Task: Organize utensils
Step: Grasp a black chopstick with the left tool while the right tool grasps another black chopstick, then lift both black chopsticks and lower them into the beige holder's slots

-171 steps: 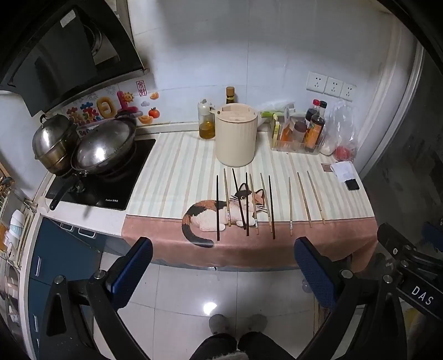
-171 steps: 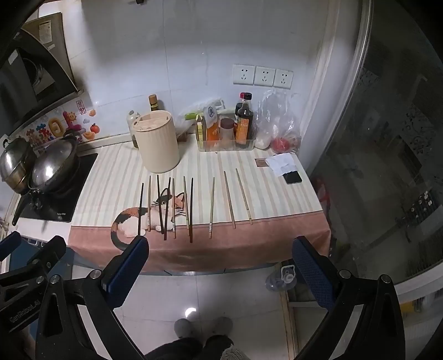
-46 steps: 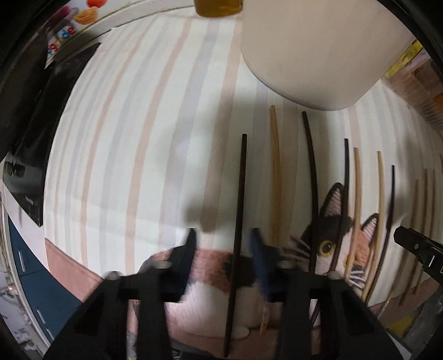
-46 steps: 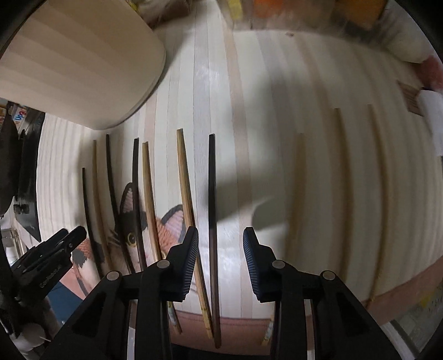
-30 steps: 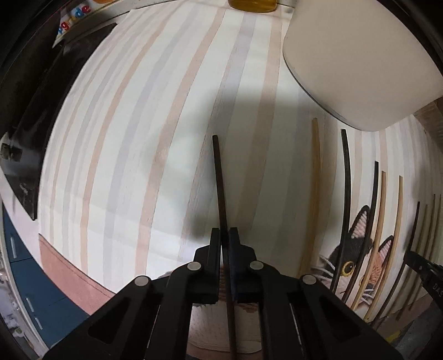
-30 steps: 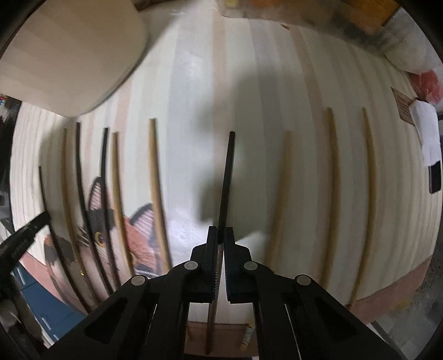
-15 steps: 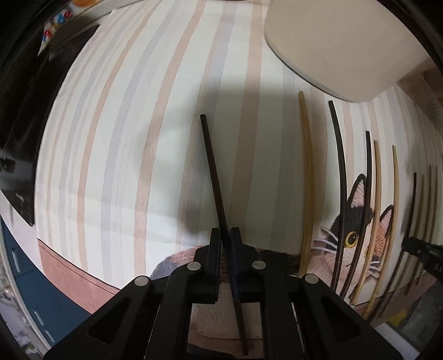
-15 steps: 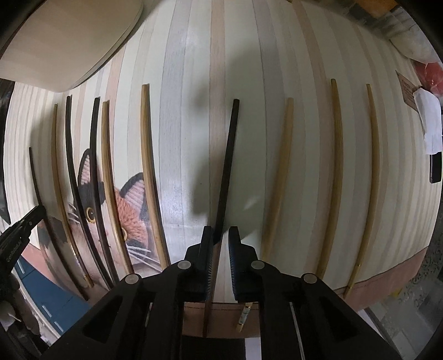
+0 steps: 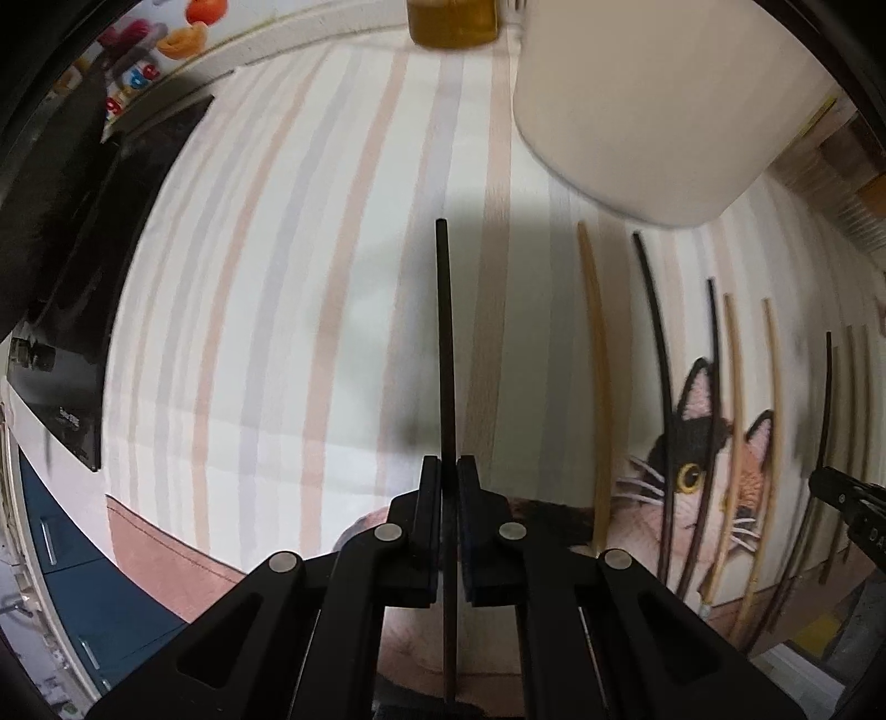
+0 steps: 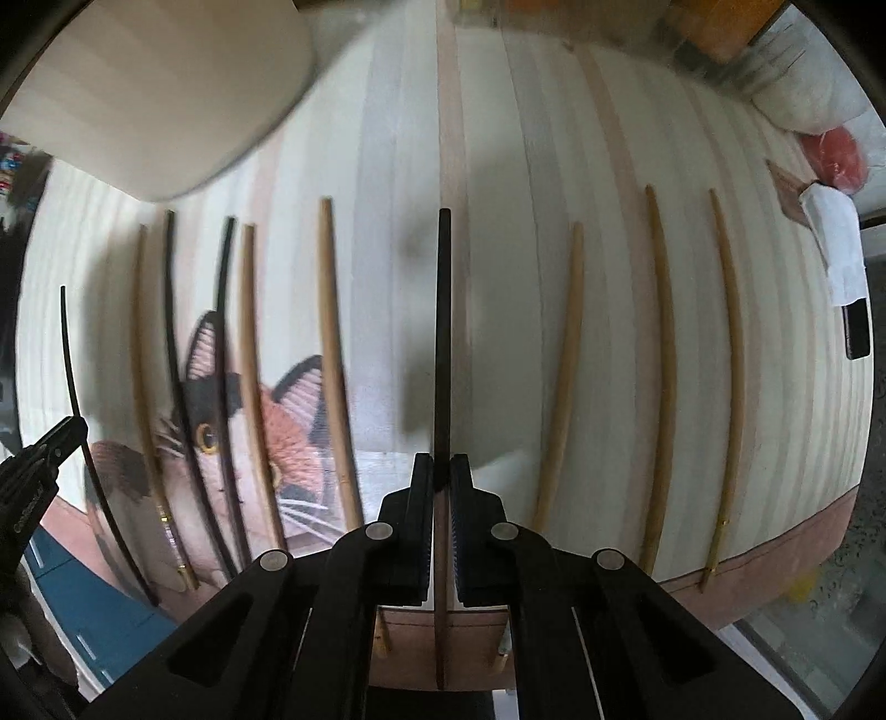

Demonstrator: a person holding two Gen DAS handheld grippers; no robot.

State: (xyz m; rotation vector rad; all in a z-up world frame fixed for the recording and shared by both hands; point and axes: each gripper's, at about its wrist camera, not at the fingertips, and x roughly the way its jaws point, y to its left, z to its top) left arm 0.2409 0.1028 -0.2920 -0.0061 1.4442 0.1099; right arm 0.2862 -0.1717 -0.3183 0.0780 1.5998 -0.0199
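Left wrist view: the left tool (image 9: 449, 487) pinches a thin black chopstick (image 9: 444, 343) above the striped cloth-covered table (image 9: 266, 310).
Only here: a black induction hob (image 9: 72, 310) and an oil bottle (image 9: 451, 22).
Right wrist view: the right tool (image 10: 440, 482), jaws closing, pinches another slim dark chopstick (image 10: 442, 332).
Only here: three pale wooden chopsticks (image 10: 662, 382), a folded white cloth (image 10: 839, 249).
Both: cream cylindrical holder (image 9: 659, 99).

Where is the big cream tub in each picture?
Left wrist view: the cream tub fills the top right corner.
Right wrist view: the cream tub fills the top left corner.
Shared landmark: the cat picture on the striped cloth, under the chopsticks.
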